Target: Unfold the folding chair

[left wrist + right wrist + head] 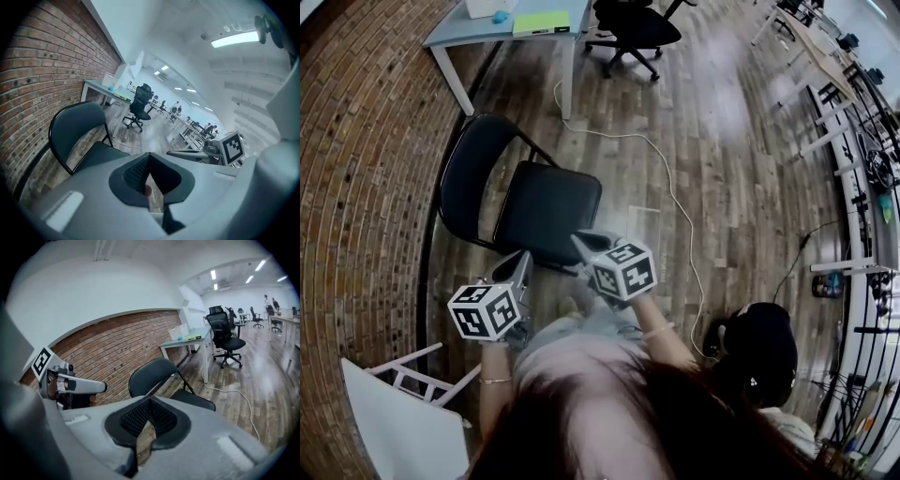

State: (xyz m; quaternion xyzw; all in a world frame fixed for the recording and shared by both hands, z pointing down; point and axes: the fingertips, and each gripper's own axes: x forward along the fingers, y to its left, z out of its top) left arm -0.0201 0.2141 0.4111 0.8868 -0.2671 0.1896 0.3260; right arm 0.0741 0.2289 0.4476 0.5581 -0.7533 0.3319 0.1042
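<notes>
The black folding chair [525, 197] stands unfolded on the wooden floor beside the brick wall, seat flat and backrest toward the wall. It also shows in the left gripper view as the chair [77, 129] and in the right gripper view as the chair [161, 376]. My left gripper [523, 258] is shut and empty, held just short of the seat's near edge. My right gripper [584, 241] is shut and empty too, over the seat's near edge. Neither touches the chair.
A grey table [506, 33] with a green book and a box stands beyond the chair. A black office chair [633, 28] is next to it. A white cable [666, 178] runs across the floor. A white folded chair [398, 412] sits at my left. A seated person [759, 356] is at my right.
</notes>
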